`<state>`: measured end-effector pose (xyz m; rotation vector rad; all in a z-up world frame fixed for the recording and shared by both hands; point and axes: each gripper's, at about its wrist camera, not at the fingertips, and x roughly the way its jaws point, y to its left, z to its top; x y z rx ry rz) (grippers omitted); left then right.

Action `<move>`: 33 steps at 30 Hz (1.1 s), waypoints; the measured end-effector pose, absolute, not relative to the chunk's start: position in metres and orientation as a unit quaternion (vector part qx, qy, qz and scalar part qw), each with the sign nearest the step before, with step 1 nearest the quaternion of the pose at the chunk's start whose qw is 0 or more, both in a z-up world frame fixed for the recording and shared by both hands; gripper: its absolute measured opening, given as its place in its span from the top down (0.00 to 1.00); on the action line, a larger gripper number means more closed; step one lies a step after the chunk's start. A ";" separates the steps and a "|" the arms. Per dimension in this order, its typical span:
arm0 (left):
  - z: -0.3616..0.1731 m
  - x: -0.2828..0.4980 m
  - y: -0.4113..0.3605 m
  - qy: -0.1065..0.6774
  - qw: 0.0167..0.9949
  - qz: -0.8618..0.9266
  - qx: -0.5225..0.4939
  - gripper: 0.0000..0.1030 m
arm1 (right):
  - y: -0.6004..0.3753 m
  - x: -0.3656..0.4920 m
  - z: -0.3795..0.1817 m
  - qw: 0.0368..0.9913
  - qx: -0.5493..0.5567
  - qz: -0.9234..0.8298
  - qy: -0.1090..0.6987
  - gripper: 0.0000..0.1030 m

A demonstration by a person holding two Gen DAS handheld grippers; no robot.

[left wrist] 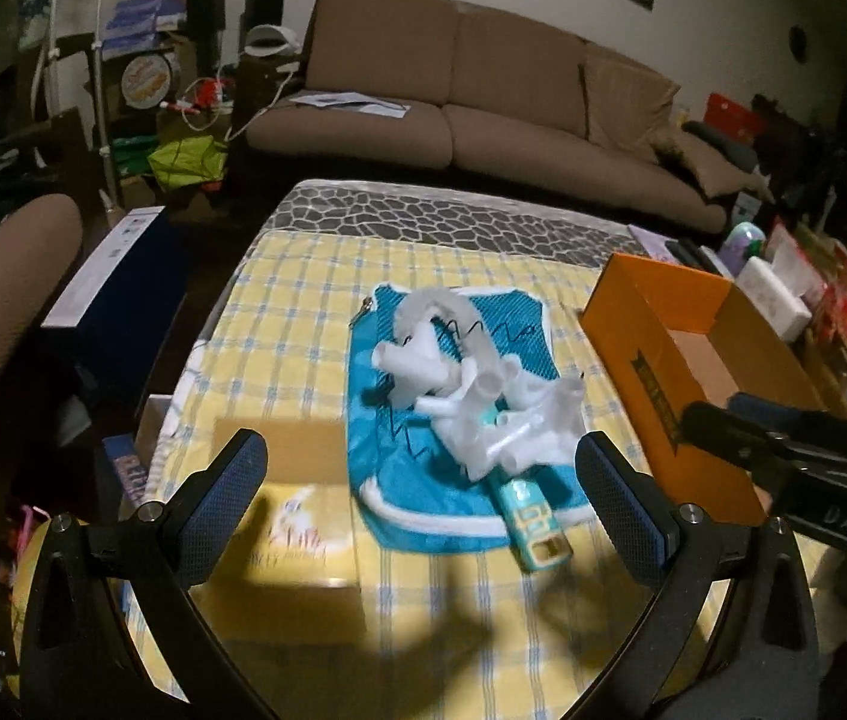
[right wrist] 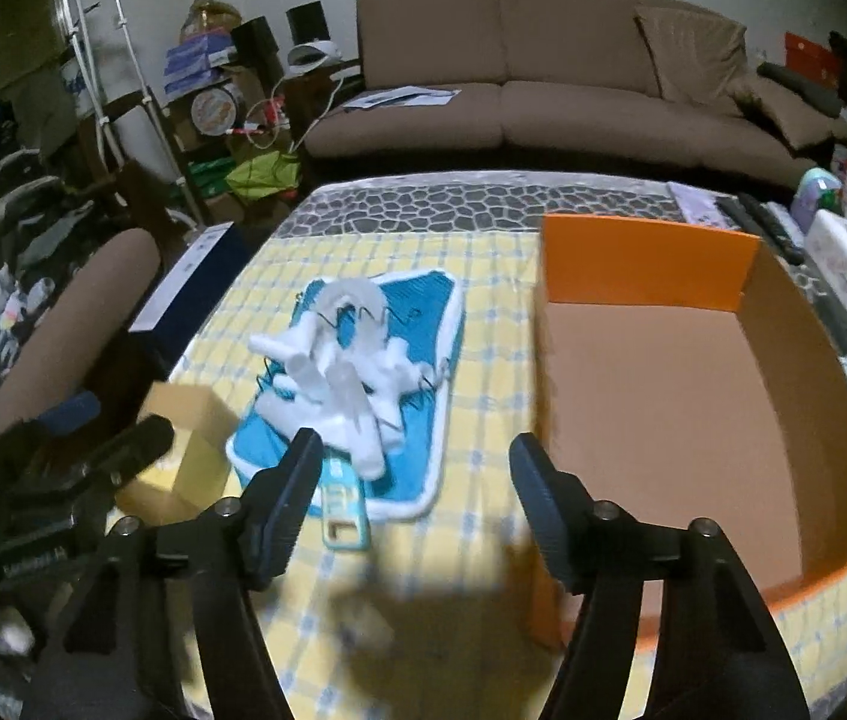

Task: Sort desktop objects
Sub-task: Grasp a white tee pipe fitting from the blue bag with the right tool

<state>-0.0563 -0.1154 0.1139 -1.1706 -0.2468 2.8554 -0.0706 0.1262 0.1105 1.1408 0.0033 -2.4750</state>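
Risk: tangled pile snags on pick
Both tongs wide, empty: left tongs (left wrist: 420, 468), right tongs (right wrist: 414, 474); white plastic pieces (left wrist: 471, 402) heaped with wire clips on teal pouch (left wrist: 423, 480) mid-table; one grab may drag neighbours or teal phone case (left wrist: 534, 525) off; orange box (right wrist: 693, 384) at right edge.
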 end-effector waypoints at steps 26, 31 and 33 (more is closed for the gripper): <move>0.092 -0.103 -0.160 -0.154 -0.008 0.901 -0.405 0.00 | 0.064 -0.124 0.055 0.231 0.448 -0.862 0.044 0.72; 0.091 -0.103 -0.157 -0.152 -0.004 0.901 -0.406 0.00 | 0.069 -0.121 0.064 0.237 0.432 -0.869 0.030 0.80; 0.091 -0.103 -0.154 -0.155 -0.001 0.900 -0.406 0.00 | 0.074 -0.121 0.069 0.237 0.427 -0.872 0.019 0.80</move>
